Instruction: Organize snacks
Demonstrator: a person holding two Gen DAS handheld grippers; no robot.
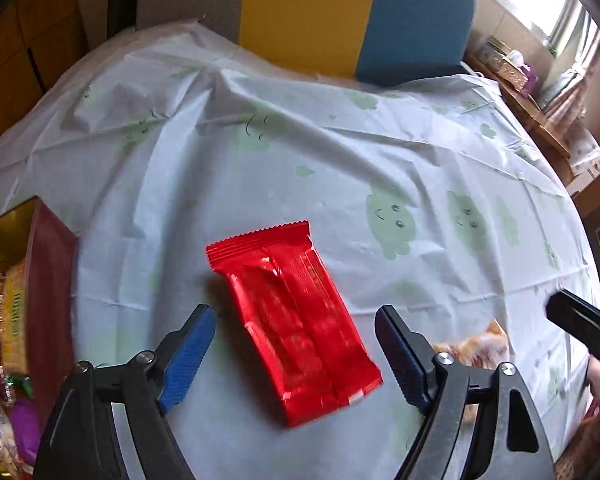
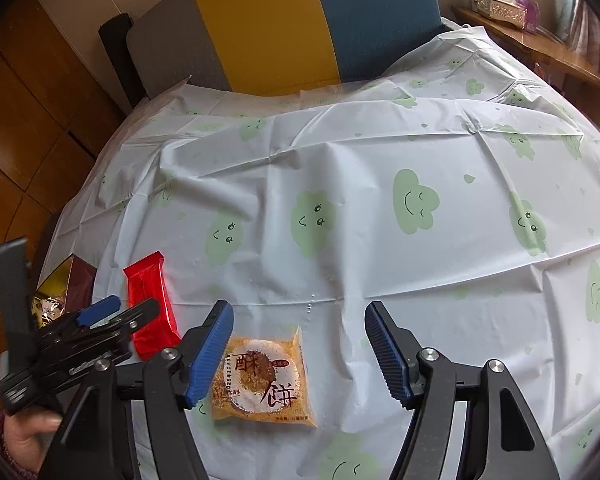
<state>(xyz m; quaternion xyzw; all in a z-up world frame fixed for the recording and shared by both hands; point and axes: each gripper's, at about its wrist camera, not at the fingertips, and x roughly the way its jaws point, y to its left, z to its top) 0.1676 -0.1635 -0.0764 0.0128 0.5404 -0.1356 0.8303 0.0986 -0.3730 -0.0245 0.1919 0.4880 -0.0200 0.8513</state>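
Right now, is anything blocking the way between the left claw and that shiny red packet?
Nothing visible. The glossy red foil snack packet lies flat on the cloud-print tablecloth, directly between the left gripper's open blue fingers, untouched.

Wrapper (image 2: 152, 304) left of pastry packet (image 2: 264, 380), box (image 2: 74, 284) further left, all on tablecloth (image 2: 380, 240).
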